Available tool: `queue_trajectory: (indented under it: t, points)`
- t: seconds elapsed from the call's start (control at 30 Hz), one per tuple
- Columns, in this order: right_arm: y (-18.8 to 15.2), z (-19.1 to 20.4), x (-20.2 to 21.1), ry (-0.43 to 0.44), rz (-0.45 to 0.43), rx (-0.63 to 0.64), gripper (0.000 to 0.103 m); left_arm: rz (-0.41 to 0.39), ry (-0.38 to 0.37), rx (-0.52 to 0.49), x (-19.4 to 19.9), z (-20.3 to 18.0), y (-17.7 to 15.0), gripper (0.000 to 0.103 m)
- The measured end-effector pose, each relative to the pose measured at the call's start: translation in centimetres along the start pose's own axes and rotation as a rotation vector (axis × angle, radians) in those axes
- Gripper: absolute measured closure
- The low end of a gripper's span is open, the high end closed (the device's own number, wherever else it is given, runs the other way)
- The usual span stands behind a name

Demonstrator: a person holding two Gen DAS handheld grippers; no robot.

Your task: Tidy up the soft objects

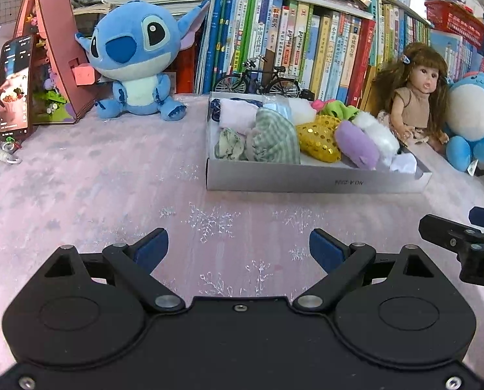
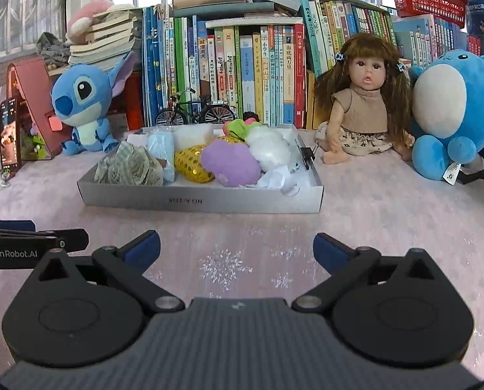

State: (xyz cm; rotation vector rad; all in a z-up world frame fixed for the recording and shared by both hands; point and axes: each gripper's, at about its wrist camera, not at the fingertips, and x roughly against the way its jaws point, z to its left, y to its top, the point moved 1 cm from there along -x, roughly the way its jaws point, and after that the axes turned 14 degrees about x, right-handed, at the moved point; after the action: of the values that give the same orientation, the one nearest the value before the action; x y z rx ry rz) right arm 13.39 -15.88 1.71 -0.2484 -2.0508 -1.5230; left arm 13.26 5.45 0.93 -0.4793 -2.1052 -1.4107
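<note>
Near field: left tool point(image 1: 238, 250) and right tool point(image 2: 237, 250) both hover over bare pink bench point(image 1: 111, 195), fingers spread wide, nothing between them. Each points slightly downward toward frame centre. Open bench lies between the fingertips and the near wall of one grey cardboard box point(image 1: 316, 182). The box, centre frame, holds the soft objects: one gold sequined pouch point(image 1: 320, 141), one purple plush point(image 2: 230, 162), one checked cloth point(image 1: 274, 139). Behind: one Stitch plush point(image 1: 137, 58), one doll point(image 2: 365, 104), one row of books point(image 2: 242, 74).
</note>
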Motion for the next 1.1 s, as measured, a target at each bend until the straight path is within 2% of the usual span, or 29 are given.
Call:
queue_trajectory:
  t: [0.53,0.73,1.1]
  points:
    - [-1.6,0.8,-1.8,-0.028,0.073,-0.003,0.000,0.024,0.046,-0.015,-1.3,-0.2,-1.3,0.010]
    - [-1.9,1.3,-2.5,-0.026,0.103,-0.002,0.000,0.010,0.061,-0.044,-1.7,-0.5,-1.6,0.009]
    - [-2.2,1.2,-3.2,-0.043,0.146,-0.018,0.000,0.005,0.085,-0.060,-2.3,-0.7,-1.8,0.002]
